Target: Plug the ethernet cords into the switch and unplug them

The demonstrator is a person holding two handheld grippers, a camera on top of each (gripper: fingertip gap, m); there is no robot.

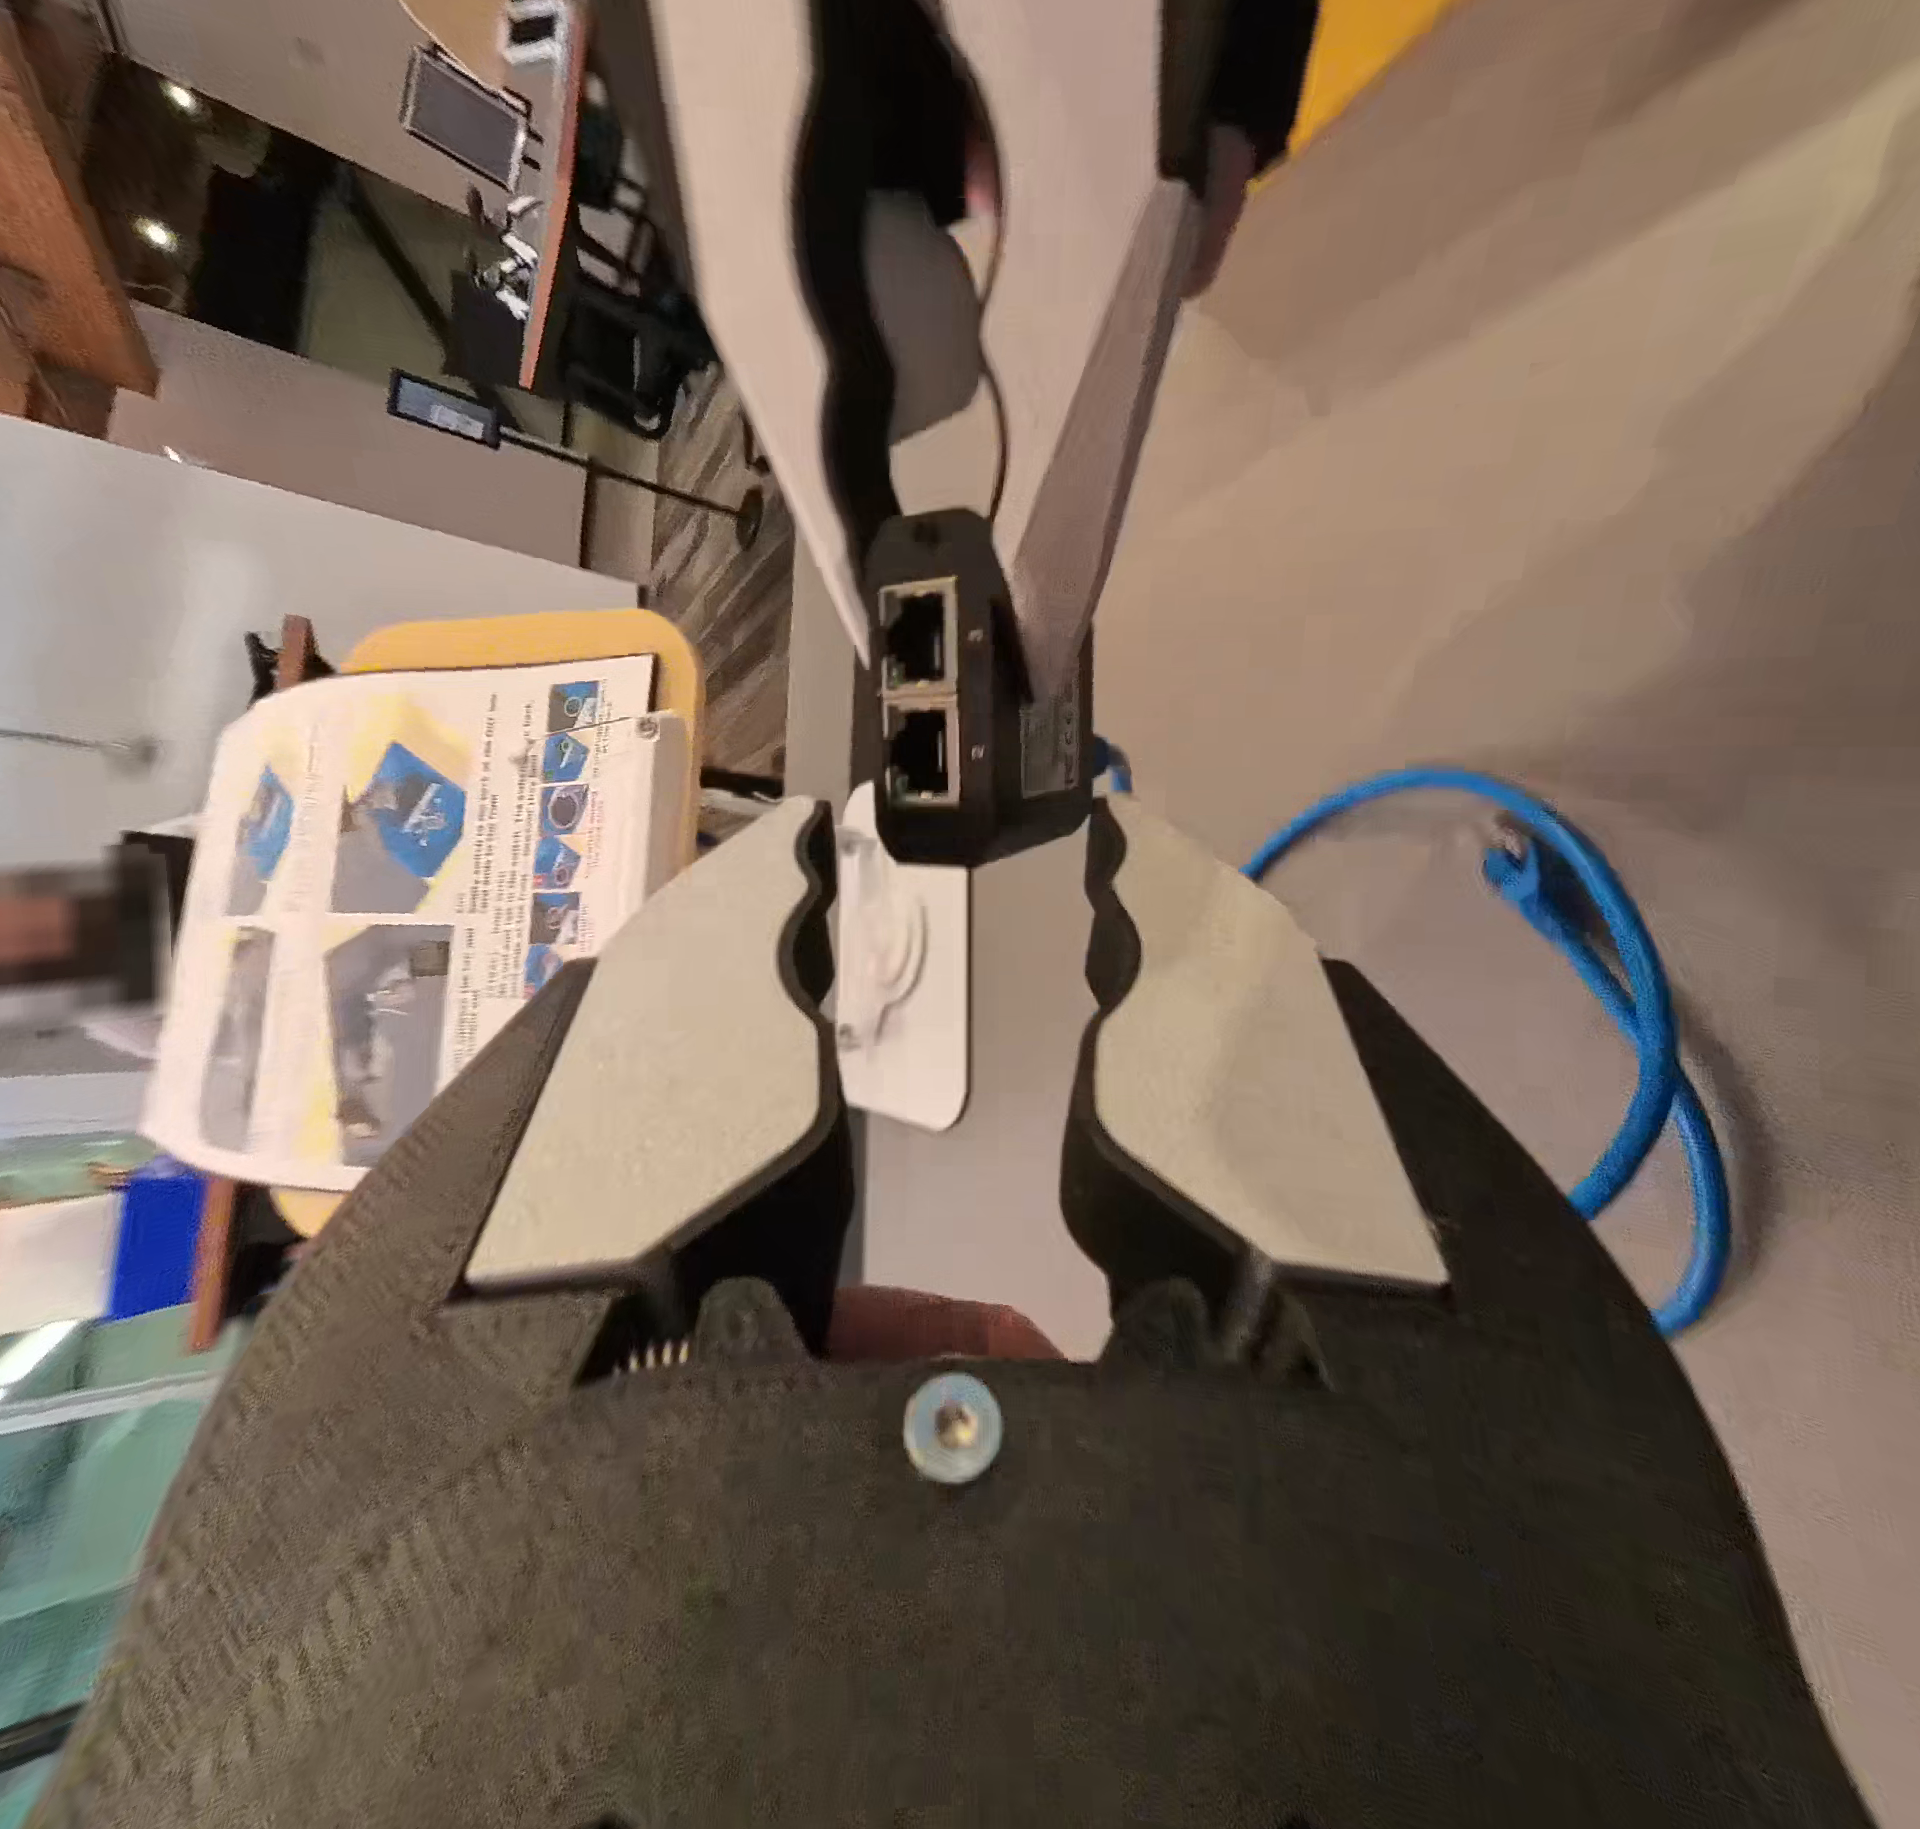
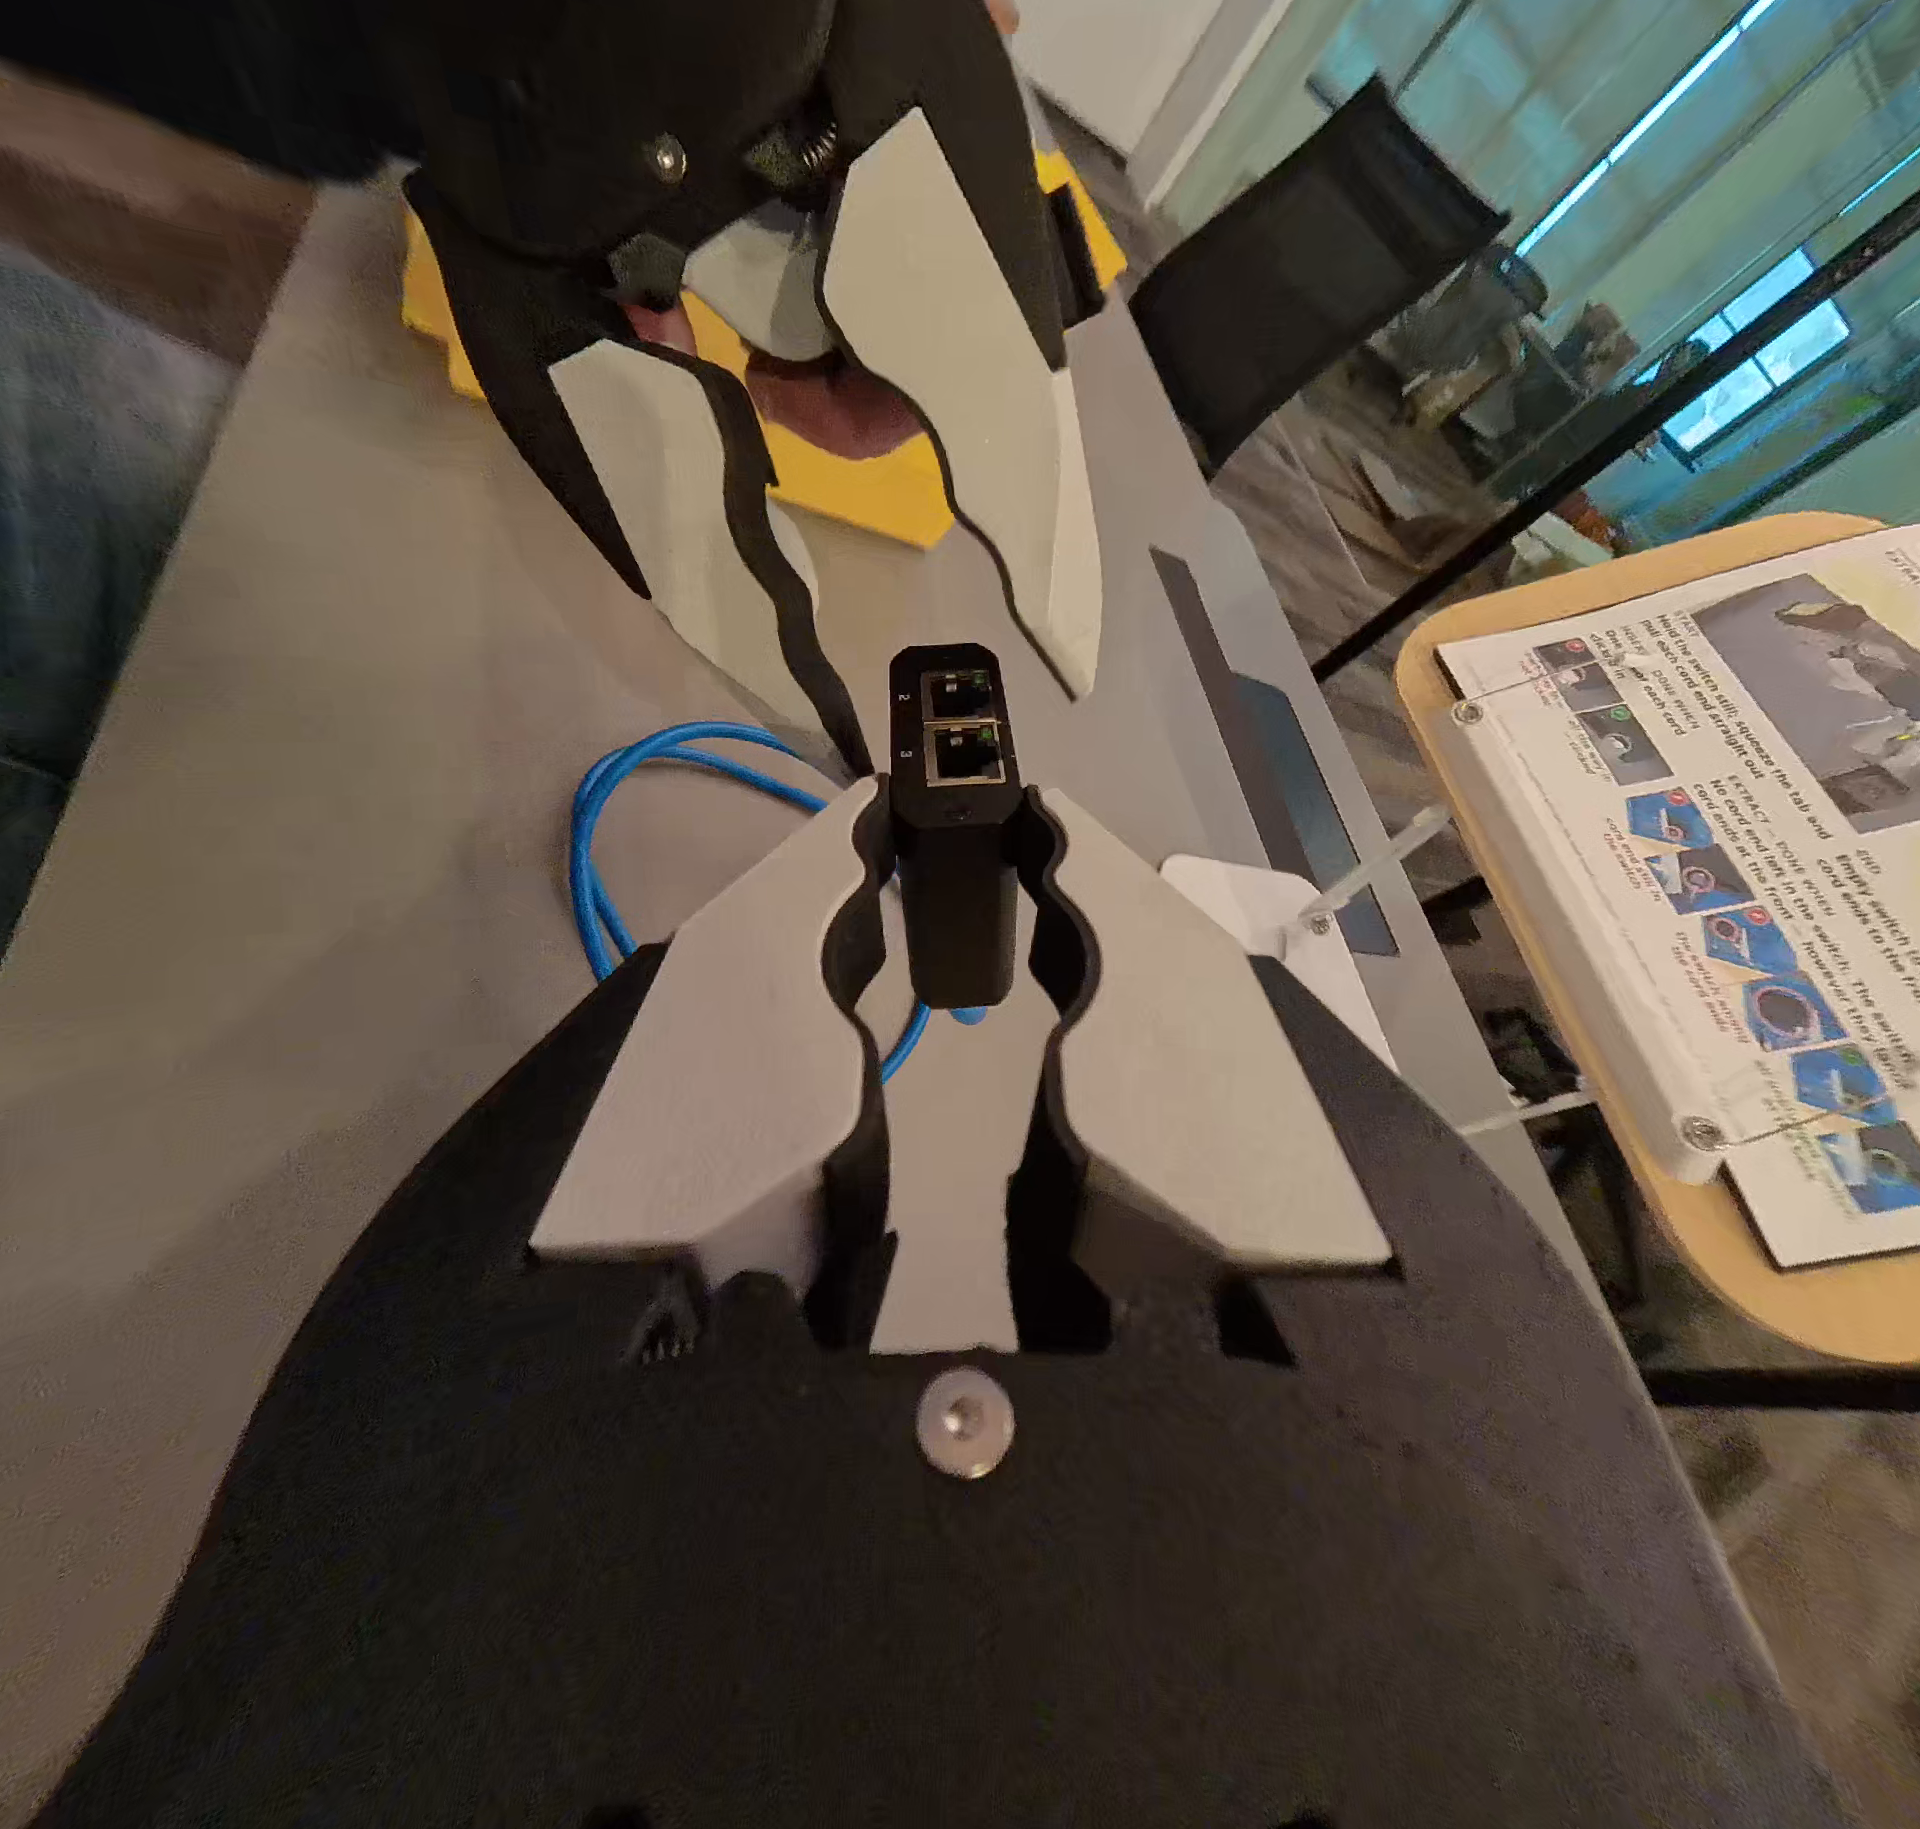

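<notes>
right tool [image 2: 961, 823] clamps the black switch [image 2: 954, 844] above the desk [image 2: 312, 844]; both visible ports empty. left tool [image 1: 961, 844] gapes, holding nothing. blue ethernet cord [image 1: 1621, 1010] lies coiled on the desk (unplugged), so plugging looks yet to begin.

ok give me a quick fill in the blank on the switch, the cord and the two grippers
1. The switch is held in the ____ gripper.
2. The left gripper is open and holds ____.
3. The two visible ports on the switch have ____ cords plugged in.
4. The cord lying on the table is coloured ____.

Missing words: right; nothing; no; blue
</notes>
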